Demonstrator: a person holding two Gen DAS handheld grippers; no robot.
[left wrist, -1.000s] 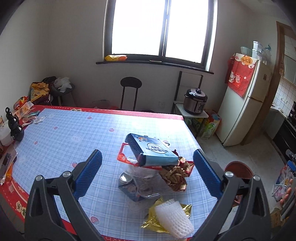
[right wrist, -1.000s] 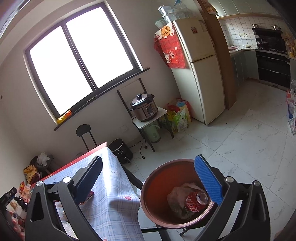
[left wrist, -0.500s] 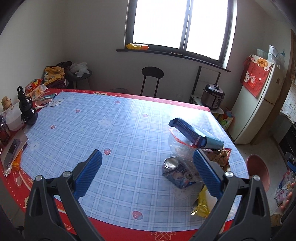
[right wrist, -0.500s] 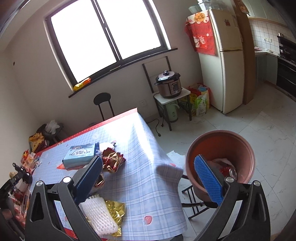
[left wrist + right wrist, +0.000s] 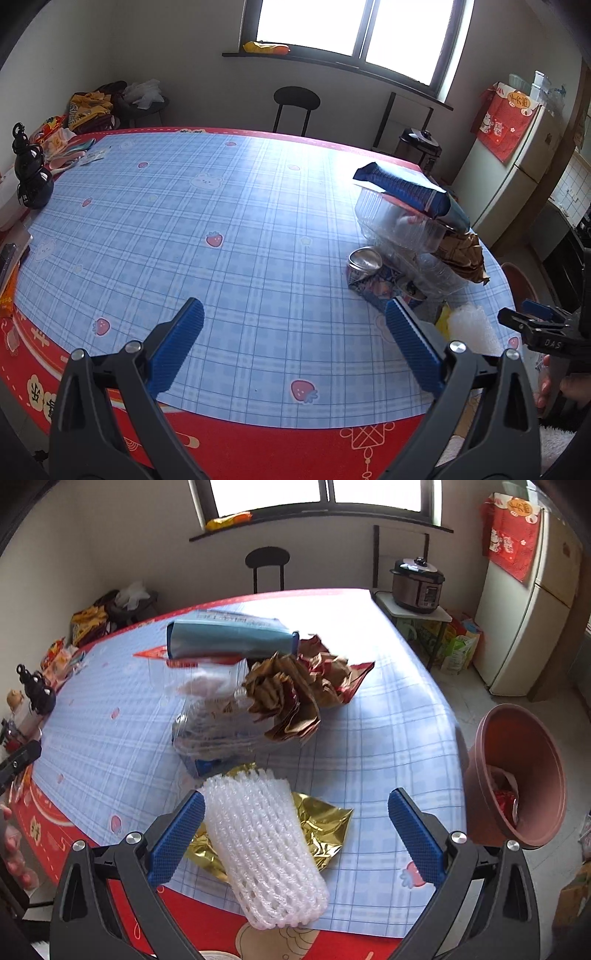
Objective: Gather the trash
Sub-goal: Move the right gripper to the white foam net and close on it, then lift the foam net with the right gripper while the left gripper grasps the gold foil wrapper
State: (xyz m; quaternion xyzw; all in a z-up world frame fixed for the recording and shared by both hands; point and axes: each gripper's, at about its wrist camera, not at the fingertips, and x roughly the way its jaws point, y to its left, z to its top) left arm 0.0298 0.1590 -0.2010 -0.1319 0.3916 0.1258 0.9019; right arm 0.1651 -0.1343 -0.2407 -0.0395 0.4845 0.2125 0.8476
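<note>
Right gripper (image 5: pixel 295 834) fingers spread wide, empty, straddling a white foam mesh fruit sleeve (image 5: pixel 264 849) lying on crinkled gold foil wrapper (image 5: pixel 325 827) at the tabletop (image 5: pixel 388 738) near edge. Sleeve likely light, squashy, springy; pinch mid-length across its width. Left gripper (image 5: pixel 295 350) also spread, empty.

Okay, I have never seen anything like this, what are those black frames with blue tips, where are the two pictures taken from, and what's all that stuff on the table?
Those are hand-held grippers, one in each of a person's hands, not a robot arm. Each carries a camera looking out along its two blue fingers, so one picture comes from the left gripper and one from the right gripper. Both are open and hold nothing. On the checked table lies trash: a white foam net on gold foil, crumpled brown wrappers, clear plastic packaging, a blue box on top and a crushed can. The brown bin beside the table already holds some rubbish.
</note>
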